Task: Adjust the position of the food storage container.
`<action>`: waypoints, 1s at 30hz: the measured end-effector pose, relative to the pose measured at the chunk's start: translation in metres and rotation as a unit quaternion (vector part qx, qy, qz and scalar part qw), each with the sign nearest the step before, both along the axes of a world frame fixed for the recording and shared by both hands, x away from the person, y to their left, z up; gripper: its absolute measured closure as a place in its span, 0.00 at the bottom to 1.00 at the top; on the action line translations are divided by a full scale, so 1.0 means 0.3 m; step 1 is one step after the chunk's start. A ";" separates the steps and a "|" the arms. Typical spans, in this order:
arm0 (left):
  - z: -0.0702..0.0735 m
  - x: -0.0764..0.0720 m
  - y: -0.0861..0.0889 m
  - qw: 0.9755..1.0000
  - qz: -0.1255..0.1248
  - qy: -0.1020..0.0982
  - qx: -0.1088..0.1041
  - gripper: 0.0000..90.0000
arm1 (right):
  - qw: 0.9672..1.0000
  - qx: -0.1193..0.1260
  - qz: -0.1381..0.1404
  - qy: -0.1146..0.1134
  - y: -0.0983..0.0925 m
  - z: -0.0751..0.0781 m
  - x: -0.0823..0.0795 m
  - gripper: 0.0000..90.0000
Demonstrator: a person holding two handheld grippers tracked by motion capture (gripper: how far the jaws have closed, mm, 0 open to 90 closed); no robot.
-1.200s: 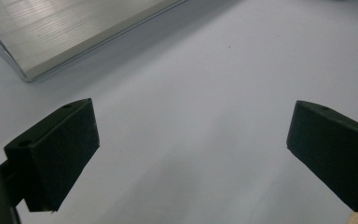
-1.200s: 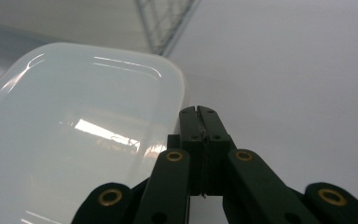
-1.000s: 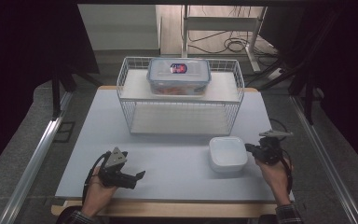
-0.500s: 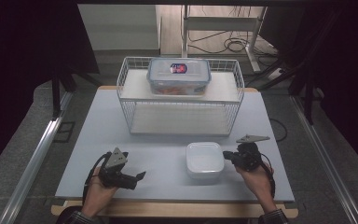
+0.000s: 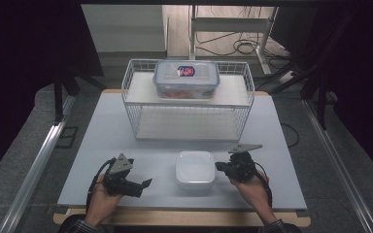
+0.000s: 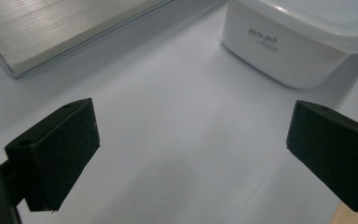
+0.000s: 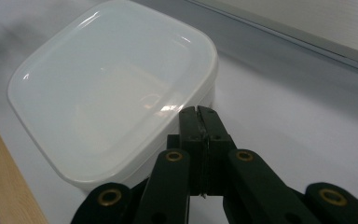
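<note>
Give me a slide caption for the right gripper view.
Shut right gripper against the white lidded container.

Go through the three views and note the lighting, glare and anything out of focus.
High view: the room around the white table is dark, with a lit floor patch behind the white wire basket. Right gripper view: glare streaks on the white square plastic container; the shut jaws of the right gripper are sharp. Left gripper view: the left gripper, jaws open, is soft; the container throws a shadow.
</note>
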State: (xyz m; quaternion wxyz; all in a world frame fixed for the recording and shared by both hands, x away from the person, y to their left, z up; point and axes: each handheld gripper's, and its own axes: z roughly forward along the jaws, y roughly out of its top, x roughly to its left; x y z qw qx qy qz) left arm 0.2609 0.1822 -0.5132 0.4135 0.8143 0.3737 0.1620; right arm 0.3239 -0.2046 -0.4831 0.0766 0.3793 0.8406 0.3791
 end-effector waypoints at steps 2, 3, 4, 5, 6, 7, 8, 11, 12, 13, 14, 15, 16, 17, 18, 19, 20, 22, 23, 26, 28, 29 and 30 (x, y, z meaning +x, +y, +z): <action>0.001 0.000 0.000 1.000 -0.001 0.003 -0.001 0.02 | 1.000 0.002 0.002 0.001 0.013 -0.001 -0.003 0.99; 0.001 0.000 0.000 1.000 -0.001 0.004 -0.002 0.02 | 1.000 0.004 0.004 0.002 0.022 -0.003 -0.005 0.99; 0.002 0.000 0.000 1.000 -0.001 0.005 -0.003 0.02 | 1.000 0.006 0.006 0.004 0.030 -0.005 -0.007 0.99; 0.003 0.000 0.001 1.000 -0.001 0.006 -0.006 0.03 | 1.000 0.005 0.011 0.002 0.038 -0.007 -0.009 0.99; 0.003 0.000 0.001 1.000 -0.001 0.007 -0.007 0.03 | 1.000 0.004 0.013 0.002 0.050 -0.009 -0.013 0.99; 0.003 0.001 0.001 1.000 0.000 0.009 -0.009 0.03 | 1.000 0.002 0.016 -0.001 0.056 -0.009 -0.015 0.99; 0.004 0.001 0.002 1.000 0.000 0.011 -0.011 0.03 | 1.000 -0.001 0.019 -0.003 0.062 -0.009 -0.017 0.99; 0.006 0.000 0.004 1.000 -0.001 0.015 -0.016 0.03 | 1.000 -0.008 0.017 -0.013 0.061 -0.005 -0.022 0.95; 0.006 0.001 0.004 1.000 -0.001 0.015 -0.018 0.03 | 1.000 -0.008 0.017 -0.013 0.061 -0.005 -0.022 0.95; 0.006 0.000 0.004 1.000 -0.002 0.017 -0.021 0.03 | 1.000 -0.011 0.014 -0.018 0.056 -0.001 -0.025 0.94; 0.006 0.000 0.004 1.000 -0.002 0.017 -0.020 0.03 | 1.000 -0.012 0.013 -0.026 0.048 0.003 -0.028 0.92; 0.006 0.000 0.004 1.000 -0.003 0.017 -0.019 0.04 | 1.000 -0.009 0.012 -0.027 0.043 0.007 -0.031 0.90; 0.007 0.000 0.003 1.000 -0.003 0.017 -0.018 0.04 | 0.999 -0.005 0.010 -0.030 0.036 0.011 -0.032 0.88; 0.007 0.000 0.003 1.000 -0.003 0.017 -0.018 0.04 | 0.999 0.002 0.010 -0.033 0.022 0.017 -0.035 0.84; 0.006 0.000 0.003 1.000 -0.003 0.017 -0.017 0.04 | 0.999 0.002 0.010 -0.033 0.022 0.017 -0.035 0.84; 0.007 -0.001 0.002 1.000 -0.003 0.018 -0.018 0.04 | 0.999 0.006 0.012 -0.034 0.016 0.019 -0.036 0.82; 0.007 -0.002 0.002 1.000 -0.004 0.017 -0.018 0.04 | 0.999 0.007 0.013 -0.035 0.010 0.020 -0.039 0.79; 0.007 -0.002 0.001 1.000 -0.004 0.017 -0.018 0.04 | 0.999 0.011 0.013 -0.035 -0.001 0.022 -0.045 0.73; 0.007 -0.002 0.001 1.000 -0.004 0.017 -0.019 0.04 | 0.999 0.015 0.012 -0.036 -0.006 0.024 -0.048 0.70; 0.004 -0.002 0.002 1.000 -0.004 0.016 -0.018 0.04 | 0.999 0.021 0.008 -0.043 -0.018 0.028 -0.054 0.56; 0.001 -0.002 0.001 1.000 -0.004 0.010 -0.012 0.04 | 0.999 0.026 0.006 -0.044 -0.025 0.026 -0.056 0.43; 0.001 -0.002 0.001 1.000 -0.004 0.009 -0.010 0.03 | 0.999 0.028 0.005 -0.043 -0.026 0.024 -0.057 0.37; -0.001 -0.002 0.000 1.000 -0.004 0.008 -0.009 0.03 | 0.999 0.028 0.003 -0.044 -0.026 0.023 -0.057 0.33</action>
